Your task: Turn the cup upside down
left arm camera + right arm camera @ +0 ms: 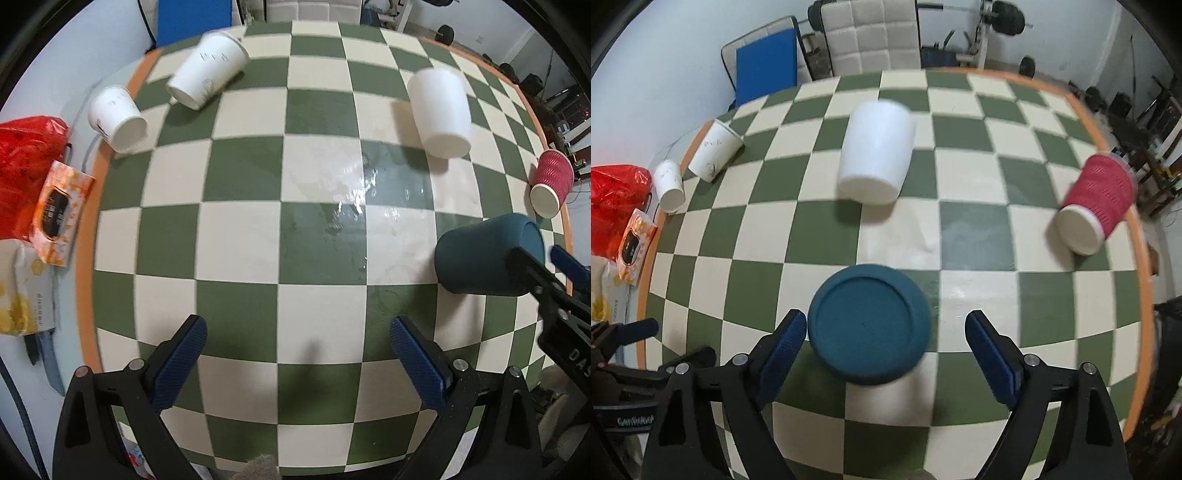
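Note:
A dark teal cup (868,323) stands upside down on the checkered table (979,236), its base facing up. My right gripper (886,336) is open, its blue pads on either side of the cup and apart from it. The same cup (487,254) shows at the right of the left wrist view, with the right gripper (543,258) by it. My left gripper (297,343) is open and empty over the near middle of the table.
A large white cup (875,151), a red ribbed cup (1097,199) and two white paper cups (714,149) (668,184) stand upside down on the table. A red bag (22,158) and an orange wipes pack (59,206) lie off the left edge.

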{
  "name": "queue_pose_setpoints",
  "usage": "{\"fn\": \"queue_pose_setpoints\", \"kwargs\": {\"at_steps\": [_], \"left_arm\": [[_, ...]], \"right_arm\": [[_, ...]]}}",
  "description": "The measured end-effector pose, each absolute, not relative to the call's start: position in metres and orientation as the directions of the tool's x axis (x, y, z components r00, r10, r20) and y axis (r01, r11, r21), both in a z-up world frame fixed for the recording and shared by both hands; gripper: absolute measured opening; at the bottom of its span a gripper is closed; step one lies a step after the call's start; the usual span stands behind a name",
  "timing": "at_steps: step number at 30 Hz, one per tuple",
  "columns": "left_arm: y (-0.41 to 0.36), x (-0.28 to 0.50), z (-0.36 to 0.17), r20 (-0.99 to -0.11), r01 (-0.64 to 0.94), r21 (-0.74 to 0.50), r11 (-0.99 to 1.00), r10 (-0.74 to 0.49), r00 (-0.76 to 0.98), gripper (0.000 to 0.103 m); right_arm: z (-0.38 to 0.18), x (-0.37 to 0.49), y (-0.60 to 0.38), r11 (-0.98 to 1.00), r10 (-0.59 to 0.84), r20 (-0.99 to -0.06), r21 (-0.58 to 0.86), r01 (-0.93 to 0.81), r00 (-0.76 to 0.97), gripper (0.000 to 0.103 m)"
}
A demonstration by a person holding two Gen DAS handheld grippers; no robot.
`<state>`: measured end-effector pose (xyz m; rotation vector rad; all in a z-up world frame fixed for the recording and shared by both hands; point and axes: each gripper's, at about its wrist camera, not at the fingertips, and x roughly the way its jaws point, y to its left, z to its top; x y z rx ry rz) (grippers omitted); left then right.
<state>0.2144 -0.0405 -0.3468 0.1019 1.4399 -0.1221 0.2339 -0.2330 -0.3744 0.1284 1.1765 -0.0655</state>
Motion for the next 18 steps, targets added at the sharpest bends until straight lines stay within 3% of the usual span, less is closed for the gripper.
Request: {"fn": "queue_pose_setpoints", "kwargs": {"at_steps": [18], "left_arm": [[-0.029, 0.137, -0.182, -0.884, 0.215, 0.037, 0.976, -0.069, 0.462, 0.101]], "right_arm": [[-0.217, 0.124, -0.228, 0.958, -0.199, -0.846, -0.062, 0.28, 0.495, 0.094]]}}
